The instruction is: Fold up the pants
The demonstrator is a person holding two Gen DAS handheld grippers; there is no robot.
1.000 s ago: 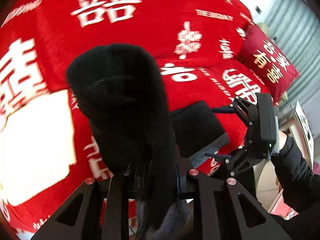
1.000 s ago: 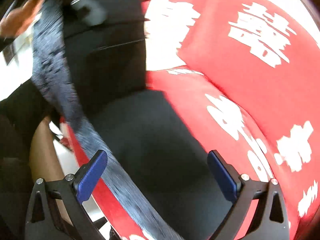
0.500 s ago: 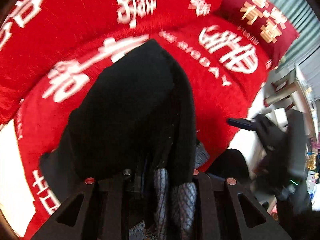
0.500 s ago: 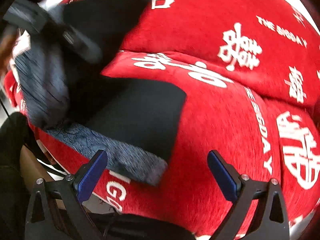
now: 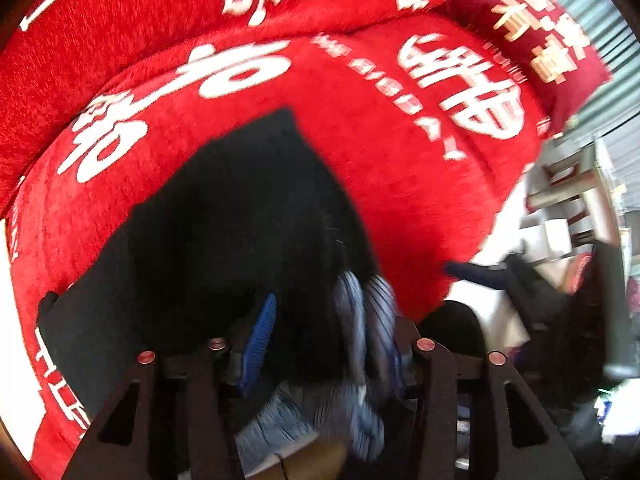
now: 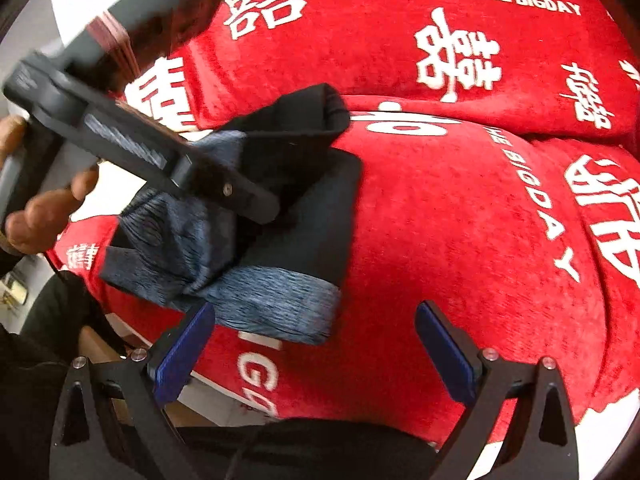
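Observation:
The black pants [image 5: 240,232] lie folded in a heap on the red sofa seat [image 5: 400,184], their blue-grey waistband [image 6: 280,296] at the front edge. My left gripper [image 5: 326,344] points down into the near end of the heap. Its jaws are opening: one blue pad [image 5: 260,336] stands clear of the cloth, and the bunched waistband [image 5: 360,320] hangs loose between the fingers. The right wrist view shows the left gripper [image 6: 248,196] over the pants, held by a hand [image 6: 40,208]. My right gripper [image 6: 316,346] is open and holds nothing, just in front of the waistband.
Red back cushions [image 6: 440,32] with white characters rise behind the seat. A dark red pillow [image 5: 532,36] lies at the sofa's right end. Shelves and boxes [image 5: 568,200] stand beyond the sofa's front edge. The person's dark-clad leg [image 6: 320,448] is right below my right gripper.
The left gripper came down and laid the raised pants onto the seat, then its jaws parted. The right gripper swung and rolled round to face the waistband, open throughout.

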